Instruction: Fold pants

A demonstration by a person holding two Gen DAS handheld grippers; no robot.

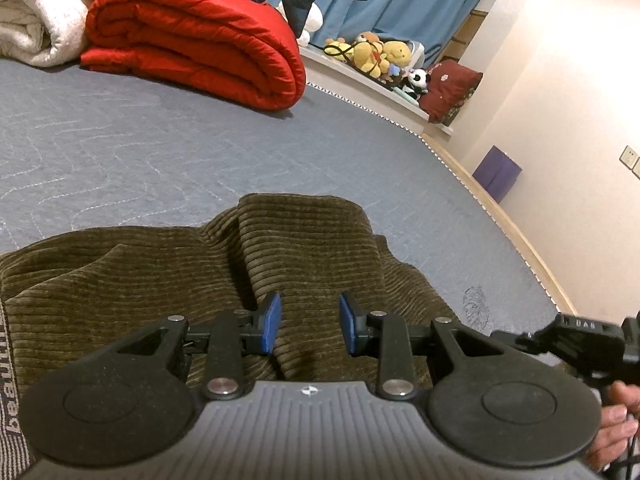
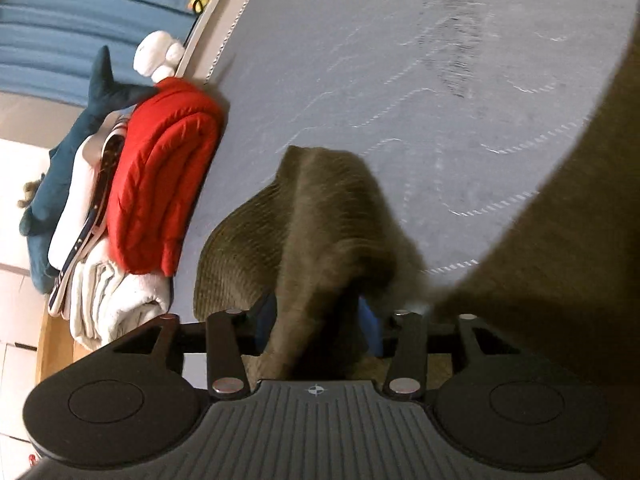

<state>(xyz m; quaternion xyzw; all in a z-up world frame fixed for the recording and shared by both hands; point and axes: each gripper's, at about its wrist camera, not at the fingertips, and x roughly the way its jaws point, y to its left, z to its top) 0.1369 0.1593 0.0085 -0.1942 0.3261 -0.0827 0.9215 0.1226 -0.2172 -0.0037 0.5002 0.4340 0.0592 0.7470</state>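
Leftward, left claw (image 1: pixel 310 322) hovers low over olive corduroy pants (image 1: pixel 168 276), blue pads parted, gripping nothing. Pants lie rumpled on grey-blue bed (image 1: pixel 160 148); red quilt (image 1: pixel 192 40) well beyond. Rightward, right claw (image 2: pixel 320 322) pinches pants fold (image 2: pixel 320 220) between pads, cloth lifted above bed, blurred.

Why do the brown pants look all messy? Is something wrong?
The pants are bunched in wrinkly humps on the bed, not flat. The right gripper is pinching a fold of them; the left gripper is open above them. Nothing looks torn or spilled.
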